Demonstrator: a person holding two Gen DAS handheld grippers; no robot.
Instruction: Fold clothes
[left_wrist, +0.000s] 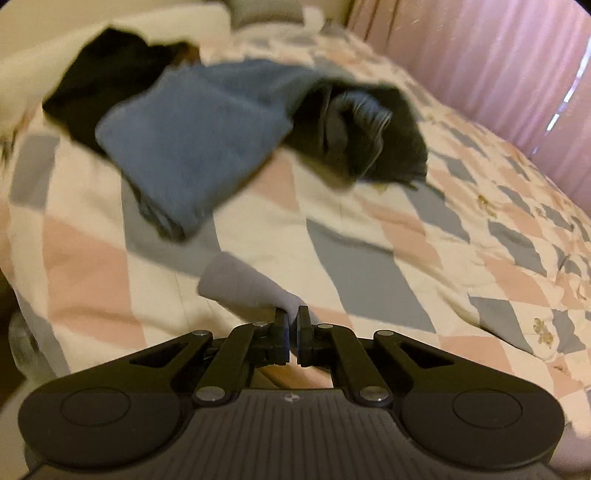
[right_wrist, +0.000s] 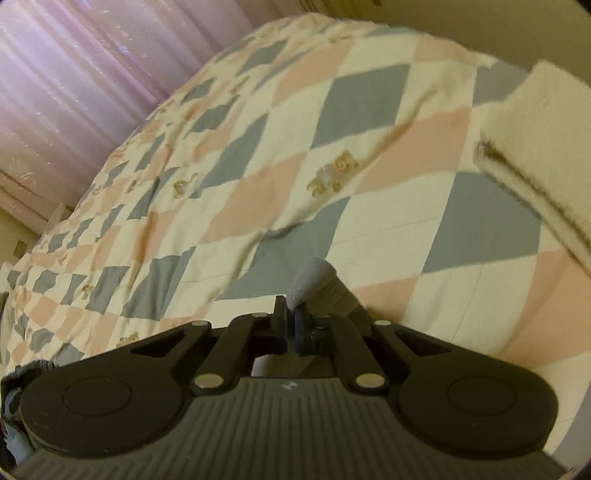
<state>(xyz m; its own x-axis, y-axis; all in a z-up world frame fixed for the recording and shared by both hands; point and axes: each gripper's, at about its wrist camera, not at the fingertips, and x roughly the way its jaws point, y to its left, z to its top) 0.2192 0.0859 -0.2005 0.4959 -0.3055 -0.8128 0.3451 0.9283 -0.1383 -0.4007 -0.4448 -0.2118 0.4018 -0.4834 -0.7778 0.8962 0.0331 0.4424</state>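
My left gripper (left_wrist: 293, 314) is shut on a pale grey-lavender garment (left_wrist: 240, 282), whose bunched end sticks out to the left of the fingers above the quilt. My right gripper (right_wrist: 290, 309) is shut on the same kind of pale grey cloth (right_wrist: 317, 284), which bulges up to the right of its fingers. Further back in the left wrist view lie a folded blue garment (left_wrist: 192, 136), a dark grey garment (left_wrist: 365, 136) to its right and a black garment (left_wrist: 107, 81) behind it.
The bed carries a quilt (left_wrist: 388, 258) with pink, grey and cream diamonds; it also fills the right wrist view (right_wrist: 295, 147). Pink curtains (left_wrist: 498, 74) hang behind the bed. A cream fluffy blanket (right_wrist: 535, 140) lies at the right edge.
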